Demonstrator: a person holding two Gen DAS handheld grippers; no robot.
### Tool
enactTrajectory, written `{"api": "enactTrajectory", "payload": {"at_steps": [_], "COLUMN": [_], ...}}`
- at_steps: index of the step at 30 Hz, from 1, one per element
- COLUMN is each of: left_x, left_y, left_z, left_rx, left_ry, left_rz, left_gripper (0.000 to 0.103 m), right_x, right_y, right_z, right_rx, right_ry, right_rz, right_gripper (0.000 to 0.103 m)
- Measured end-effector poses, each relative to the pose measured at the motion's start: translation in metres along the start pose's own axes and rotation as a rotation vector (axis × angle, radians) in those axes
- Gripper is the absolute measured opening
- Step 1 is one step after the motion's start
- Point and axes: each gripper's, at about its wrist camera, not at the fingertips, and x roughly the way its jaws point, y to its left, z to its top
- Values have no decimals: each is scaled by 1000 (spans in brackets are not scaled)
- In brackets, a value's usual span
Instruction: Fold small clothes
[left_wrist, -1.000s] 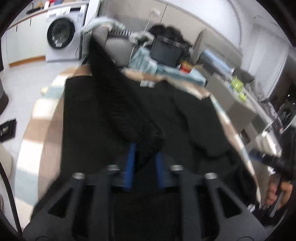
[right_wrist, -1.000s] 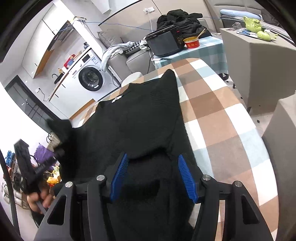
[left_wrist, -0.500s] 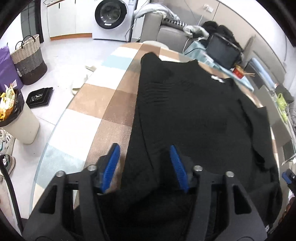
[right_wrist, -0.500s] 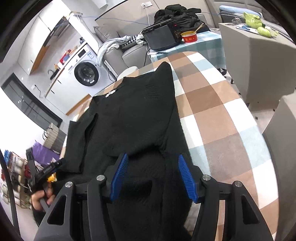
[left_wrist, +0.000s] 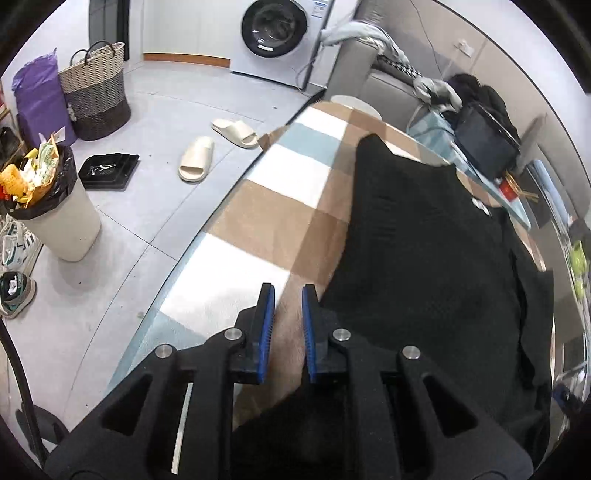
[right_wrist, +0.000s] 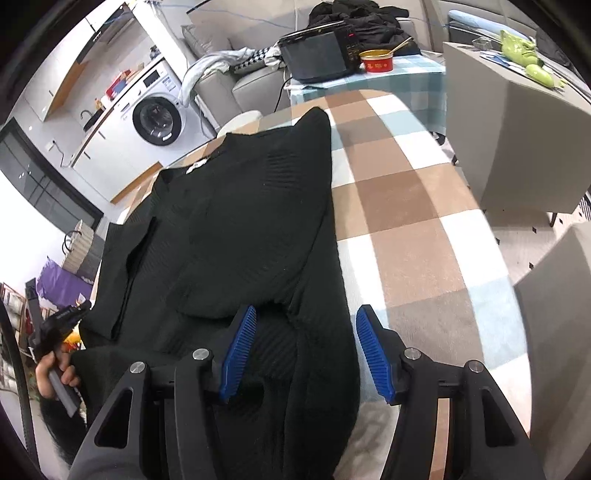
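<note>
So here's where my black sweater (right_wrist: 255, 229) fold is at. It's lying flat on the checked tablecloth (right_wrist: 402, 206), neck end pointing toward the washing machine (right_wrist: 157, 120), hem end nearest me. Both sleeves look folded in over the body already, which is why the outline is a fairly tidy long rectangle. I'd guess the next bit is bringing the hem up toward the collar.

My left gripper (left_wrist: 287, 291) sits just off the sweater's washing-machine side, over bare cloth. Its jaws have just been closing and are now nearly together, with nothing between them, only brown tablecloth showing through the slit. So it's empty, probably just resetting before going for the hem corner.

My right gripper (right_wrist: 304, 321) hovers over the hem end, jaws about half open, straddling the sweater's edge on the side away from the washing machine. The blue ribbed pads (right_wrist: 242, 347) aren't pressing on anything, so no grip there.

Material-wise: the sweater's a chunky ribbed knit, floppy and thick, so folds will come out soft and bulky, not crisp. The tablecloth is fuzzy, in brown, white and pale blue squares, so the knit shouldn't slide much.
</note>
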Motion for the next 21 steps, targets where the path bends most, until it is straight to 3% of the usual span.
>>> {"api": "enactTrajectory", "payload": {"at_steps": [3,6,7,9,11,14,16,18,20,21], "left_x": [-4,-17,-18,-20,-20,-25,-26,-28,-32,-34], "left_y": [-8,-19,-21,-25,-28,-23,-20,-17,-16,-16], "left_z": [-8,-22,-25,-30,-33,-36,-36,-38,-40,-42], "left_rx": [48,91,96,108,120,109,97,91,88,91], "left_ry": [21,23,23,22,21,23,29,33,34,33], "left_rz": [-36,-47,-50,-49,-37,-48,-54,-59,-60,-62], "left_gripper": [17,29,31,31,31,31,32,33,36,40], "right_x": [12,23,26,32,30,21,16,12,6,-1], "right_y": [6,17,21,27,24,0,-13,-15,-12,-10], "right_z": [3,5,5,4,5,13,14,11,8,6], "right_rx": [-34,-110,-142,-207,-213,-137,-77,-69,-89,-93], "right_ry": [22,44,50,71,59,23,25,34,14,-7], "right_rz": [-1,-44,-65,-161,-173,-243,-190,-151,-138,-113], "right_gripper": [58,57,49,21,10,10,11,20,39,41]}}
